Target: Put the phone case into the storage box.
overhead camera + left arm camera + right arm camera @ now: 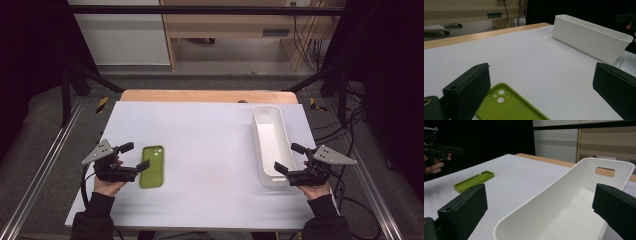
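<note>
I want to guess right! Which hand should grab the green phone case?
Left. The left gripper is open right beside the case, jaws either side of its end. The right gripper sits across the table at the bin.

A lab or recording workspace, not a home. A table [210,150] with a plain white cover and a wooden edge stands inside a frame of dark metal bars [200,10], with aluminium rails [40,160] along the floor on both sides. Black curtains close off the left and right. Loose cables [307,42] hang beside a light wooden bench [240,25] at the back, over grey carpet.
</note>
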The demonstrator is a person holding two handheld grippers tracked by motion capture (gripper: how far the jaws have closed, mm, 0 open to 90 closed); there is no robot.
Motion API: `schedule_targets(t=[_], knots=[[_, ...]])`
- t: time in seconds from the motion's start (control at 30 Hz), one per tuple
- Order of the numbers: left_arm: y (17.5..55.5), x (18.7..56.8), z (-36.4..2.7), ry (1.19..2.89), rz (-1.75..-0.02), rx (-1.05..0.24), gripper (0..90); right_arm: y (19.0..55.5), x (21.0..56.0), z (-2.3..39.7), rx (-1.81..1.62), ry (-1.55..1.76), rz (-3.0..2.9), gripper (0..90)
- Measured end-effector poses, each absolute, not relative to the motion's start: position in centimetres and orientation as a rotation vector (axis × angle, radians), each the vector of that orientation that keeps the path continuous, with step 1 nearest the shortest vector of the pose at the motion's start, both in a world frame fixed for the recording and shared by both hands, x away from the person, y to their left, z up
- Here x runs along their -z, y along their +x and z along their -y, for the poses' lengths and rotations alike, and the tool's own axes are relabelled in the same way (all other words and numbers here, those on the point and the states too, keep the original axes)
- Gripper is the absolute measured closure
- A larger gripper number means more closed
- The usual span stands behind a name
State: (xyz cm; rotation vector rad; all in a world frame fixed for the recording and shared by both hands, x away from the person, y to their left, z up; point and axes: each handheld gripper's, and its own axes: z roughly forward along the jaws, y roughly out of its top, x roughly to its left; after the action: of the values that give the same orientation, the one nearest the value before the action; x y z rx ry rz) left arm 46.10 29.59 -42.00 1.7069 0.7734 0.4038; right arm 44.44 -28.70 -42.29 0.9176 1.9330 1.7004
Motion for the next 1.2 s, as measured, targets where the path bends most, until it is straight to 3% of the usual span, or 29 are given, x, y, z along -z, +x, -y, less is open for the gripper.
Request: schedule_targets(t=[1.2], knots=[[47.2, 41.0, -29.3, 1.779, -0.845, -0.408, 0.6, 44.4, 42.3, 28.6, -1.694, 0.915, -1.942, 0.2]])
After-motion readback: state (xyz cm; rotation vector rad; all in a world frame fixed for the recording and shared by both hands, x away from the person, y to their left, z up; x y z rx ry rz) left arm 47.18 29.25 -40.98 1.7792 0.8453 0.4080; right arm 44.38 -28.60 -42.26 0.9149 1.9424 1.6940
